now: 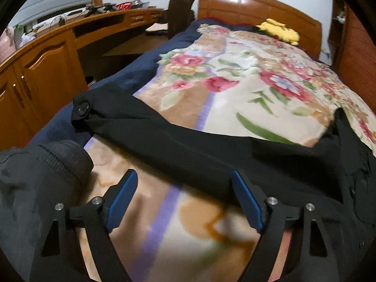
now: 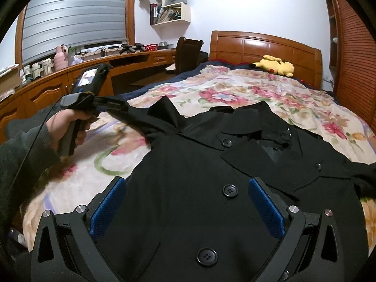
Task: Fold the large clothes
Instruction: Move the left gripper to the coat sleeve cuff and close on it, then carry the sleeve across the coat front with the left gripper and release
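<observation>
A black buttoned coat (image 2: 206, 169) lies front-up on the floral blanket (image 2: 246, 94), collar toward the headboard. One sleeve (image 1: 164, 131) stretches across the bed in the left wrist view, its cuff with a button (image 1: 82, 109) at the far left. My left gripper (image 1: 184, 178) is open above the blanket, just short of the sleeve, holding nothing. It also shows in the right wrist view (image 2: 112, 104), hand-held at the sleeve's end. My right gripper (image 2: 186, 185) is open, hovering over the coat's front near a large button (image 2: 229, 190).
A yellow plush toy (image 2: 275, 67) lies by the wooden headboard (image 2: 265, 44). A curved wooden desk (image 2: 70, 75) with clutter runs along the left of the bed, with a dark chair (image 2: 188, 51) near it. A slatted wardrobe (image 2: 352, 54) stands on the right.
</observation>
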Tool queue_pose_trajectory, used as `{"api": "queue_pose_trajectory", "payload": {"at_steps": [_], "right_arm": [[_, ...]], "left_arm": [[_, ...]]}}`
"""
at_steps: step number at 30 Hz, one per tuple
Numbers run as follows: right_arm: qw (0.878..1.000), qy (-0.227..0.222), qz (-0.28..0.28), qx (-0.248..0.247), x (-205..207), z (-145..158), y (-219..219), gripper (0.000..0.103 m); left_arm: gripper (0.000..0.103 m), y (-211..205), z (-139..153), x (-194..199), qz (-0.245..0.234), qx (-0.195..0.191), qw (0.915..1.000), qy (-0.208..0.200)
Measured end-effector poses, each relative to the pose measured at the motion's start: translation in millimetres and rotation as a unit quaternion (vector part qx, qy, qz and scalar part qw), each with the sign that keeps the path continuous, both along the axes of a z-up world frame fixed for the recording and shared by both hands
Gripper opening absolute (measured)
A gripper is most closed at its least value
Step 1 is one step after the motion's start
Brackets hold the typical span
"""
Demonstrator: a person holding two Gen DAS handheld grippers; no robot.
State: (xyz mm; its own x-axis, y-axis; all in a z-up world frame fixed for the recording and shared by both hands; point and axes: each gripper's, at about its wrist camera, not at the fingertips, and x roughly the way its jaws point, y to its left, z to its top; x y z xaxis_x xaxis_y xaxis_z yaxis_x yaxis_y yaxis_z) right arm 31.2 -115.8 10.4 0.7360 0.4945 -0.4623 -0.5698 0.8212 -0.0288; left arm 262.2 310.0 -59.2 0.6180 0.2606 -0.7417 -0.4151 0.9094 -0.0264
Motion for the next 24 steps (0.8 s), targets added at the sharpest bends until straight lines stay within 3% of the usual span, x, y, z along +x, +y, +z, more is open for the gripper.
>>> {"api": "queue_pose_trajectory", "payload": {"at_steps": [7, 10, 13, 14, 15, 20, 24], "right_arm": [[1.0, 0.005, -0.007, -0.002, 0.8, 0.6, -2.7, 0.103], [1.0, 0.008, -0.007, -0.004, -0.2, 0.1, -2.0, 0.103], [1.0, 0.004, -0.007, -0.006, -3.7, 2.6, -4.4, 0.103], [1.0, 0.002, -0.008, -0.005, -4.6, 3.8, -6.1, 0.103], [1.0, 0.0, -0.01, -0.005, -6.3, 4.7, -7.6, 0.103], [1.0, -0.003, -0.015, -0.006, -10.6, 4.4, -19.7, 0.103], [1.0, -0.015, -0.02, -0.008, -20.7, 9.7, -29.7, 0.103]], "left_arm": [[0.072, 8.3, -23.0, 15.0, 0.016, -0.034, 0.9985, 0.04], [0.053, 8.5, -30.6, 15.6, 0.005, -0.063, 0.9973, 0.038], [0.023, 5.7, -28.0, 15.4, -0.012, -0.084, 0.9958, 0.032], [0.012, 1.7, -25.0, 15.4, -0.022, -0.081, 0.996, 0.031], [0.008, -2.5, -22.5, 16.2, -0.027, -0.071, 0.9965, 0.032], [0.005, -40.9, 12.9, -1.4, -0.054, 0.01, 0.9984, 0.008], [0.005, -81.0, 49.3, -26.4, -0.094, 0.047, 0.994, -0.03]]}}
